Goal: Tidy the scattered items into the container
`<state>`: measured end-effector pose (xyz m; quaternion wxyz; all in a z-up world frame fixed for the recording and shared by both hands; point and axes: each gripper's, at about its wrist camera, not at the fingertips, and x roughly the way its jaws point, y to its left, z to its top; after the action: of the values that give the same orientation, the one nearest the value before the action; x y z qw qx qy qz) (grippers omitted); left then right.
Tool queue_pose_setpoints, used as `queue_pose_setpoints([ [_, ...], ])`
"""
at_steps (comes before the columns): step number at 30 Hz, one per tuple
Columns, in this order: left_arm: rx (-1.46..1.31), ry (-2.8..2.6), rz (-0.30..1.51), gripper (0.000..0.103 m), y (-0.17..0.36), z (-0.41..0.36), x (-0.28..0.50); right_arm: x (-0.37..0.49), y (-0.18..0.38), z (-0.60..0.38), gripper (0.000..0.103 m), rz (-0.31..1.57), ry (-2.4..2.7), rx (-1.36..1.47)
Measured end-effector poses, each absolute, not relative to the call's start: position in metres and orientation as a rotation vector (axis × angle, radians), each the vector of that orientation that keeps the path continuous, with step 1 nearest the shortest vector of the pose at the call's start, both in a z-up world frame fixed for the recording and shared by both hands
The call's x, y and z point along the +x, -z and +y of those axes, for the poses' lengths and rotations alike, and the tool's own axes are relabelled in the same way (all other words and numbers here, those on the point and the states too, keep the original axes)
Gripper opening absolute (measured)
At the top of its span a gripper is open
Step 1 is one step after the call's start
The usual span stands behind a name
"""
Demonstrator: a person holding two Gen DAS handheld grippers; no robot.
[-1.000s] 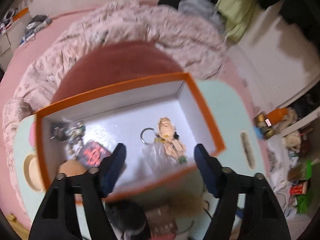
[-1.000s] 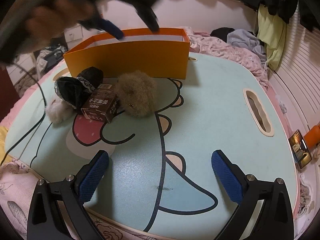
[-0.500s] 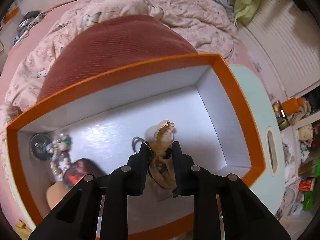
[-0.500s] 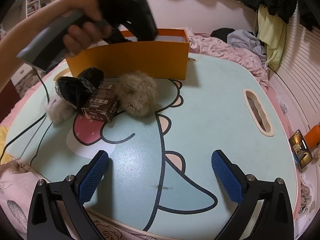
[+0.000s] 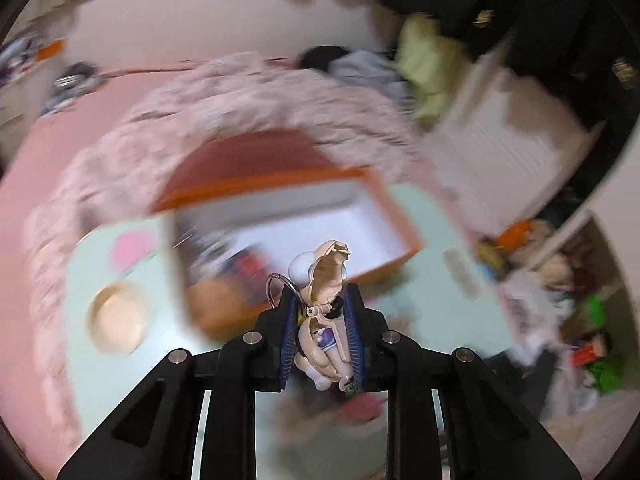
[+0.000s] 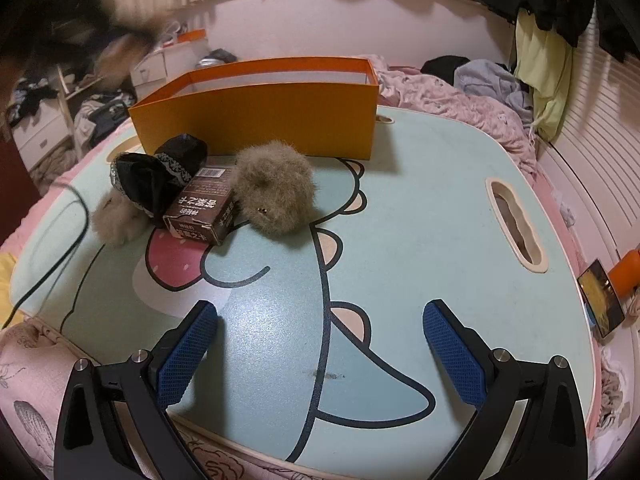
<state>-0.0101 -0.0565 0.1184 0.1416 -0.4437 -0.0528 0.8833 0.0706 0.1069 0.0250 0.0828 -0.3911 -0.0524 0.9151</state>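
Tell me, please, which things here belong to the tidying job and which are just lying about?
Job:
orange box
figurine keychain, clamped in left gripper
brown carton
fluffy ball
black pouch
small fur puff

Lying about:
phone
heaped clothes
pink quilt

black claws, blue textured pads, silver screws

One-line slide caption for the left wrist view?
Left hand-held gripper clamps a keyring figurine above the blurred orange box.
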Motion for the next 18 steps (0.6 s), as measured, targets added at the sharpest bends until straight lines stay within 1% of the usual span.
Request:
queue_pose_setpoints([
  [2, -1.326, -2.616, -0.190, 0.024, -0.094, -0.074, 0.000, 0.071, -0.025, 0.108, 0.103, -0.156, -2.732, -1.167],
  [5, -1.383, -2.521, -0.328, 0.024, -0.055, -0.087, 0.008, 0.071, -0.025, 0.108, 0.103, -0.153, -2.728, -1.166],
  [8, -1.387, -2.502, -0.344, 0.024, -0.038, -0.081, 0.012, 0.071, -0.025, 0.108, 0.103, -0.150, -2.726, -1.166],
  [11, -1.370, -2.463, -0.375, 0.025, -0.034, -0.074, 0.018, 0.071, -0.025, 0.108, 0.103, -0.149, -2.725, -1.165],
  [13, -1.292, -2.504, -0.411, 0.036, -0.039, -0.078, 0.029, 0.071, -0.025, 0.108, 0.103, -0.145, -2.725, -1.162],
  [14, -1.248, -2.528, -0.432, 0.050, -0.042, -0.080, 0.035, 0.072, -0.025, 0.107, 0.103, -0.144, -2.724, -1.159],
  [15, -1.200, -2.554, -0.456, 0.067, -0.044, -0.085, 0.039, 0.072, -0.025, 0.107, 0.103, -0.144, -2.723, -1.156],
  [17, -1.134, -2.599, -0.495, 0.078, -0.048, -0.095, 0.048, 0.073, -0.026, 0.105, 0.102, -0.147, -2.720, -1.158],
  [18, -1.127, -2.616, -0.501, 0.078, -0.049, -0.100, 0.050, 0.072, -0.027, 0.103, 0.102, -0.158, -2.719, -1.162],
])
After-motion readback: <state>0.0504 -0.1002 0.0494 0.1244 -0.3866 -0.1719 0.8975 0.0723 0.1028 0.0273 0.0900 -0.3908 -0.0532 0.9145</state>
